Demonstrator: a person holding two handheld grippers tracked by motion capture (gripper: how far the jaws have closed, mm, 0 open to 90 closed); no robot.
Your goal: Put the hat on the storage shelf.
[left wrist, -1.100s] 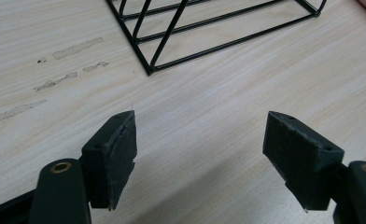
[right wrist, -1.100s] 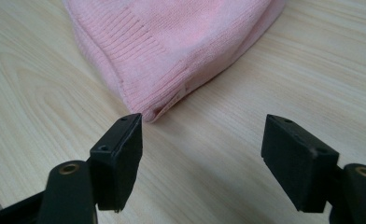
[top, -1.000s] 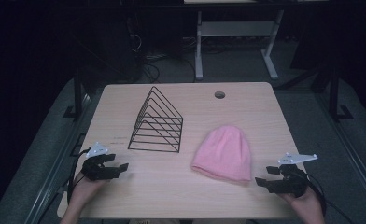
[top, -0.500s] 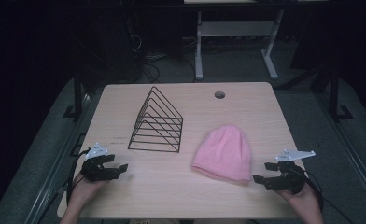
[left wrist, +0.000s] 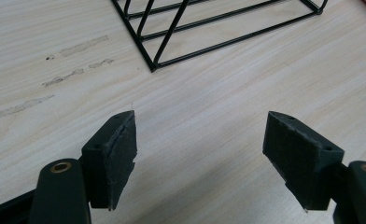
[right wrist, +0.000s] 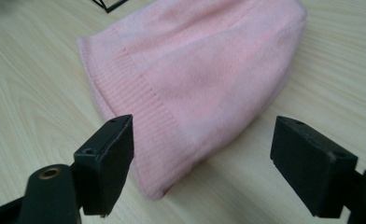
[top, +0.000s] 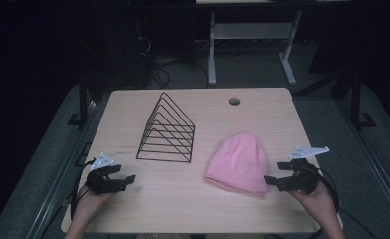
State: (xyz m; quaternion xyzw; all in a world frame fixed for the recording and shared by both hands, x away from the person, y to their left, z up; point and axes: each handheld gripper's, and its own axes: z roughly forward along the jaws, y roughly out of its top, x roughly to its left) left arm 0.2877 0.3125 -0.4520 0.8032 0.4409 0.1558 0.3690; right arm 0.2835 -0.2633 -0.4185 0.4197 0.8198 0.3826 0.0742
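Observation:
A pink knit beanie (top: pixel 238 162) lies flat on the wooden table (top: pixel 183 209), right of centre. My right gripper (top: pixel 275 174) hovers just at the beanie's near right corner. Its jaws have just been opening and stand wide. In the right gripper view the beanie's (right wrist: pixel 200 60) ribbed hem reaches between the pads of my right gripper (right wrist: pixel 202 154), untouched by either pad. My left gripper (top: pixel 125 173) rests low at the table's near left, open and holding nothing. In the left gripper view bare wood lies between the jaws of my left gripper (left wrist: pixel 200 149).
A black wire triangular rack (top: pixel 168 132) stands left of the beanie, and its near corner (left wrist: pixel 153 67) shows ahead of the left jaws. A round cable hole (top: pixel 234 101) sits near the far edge. Dark floor, cables and a white desk frame lie beyond the table.
My right gripper has edged left and slightly up toward the beanie's corner. The left gripper, the beanie and the rack have stayed put.

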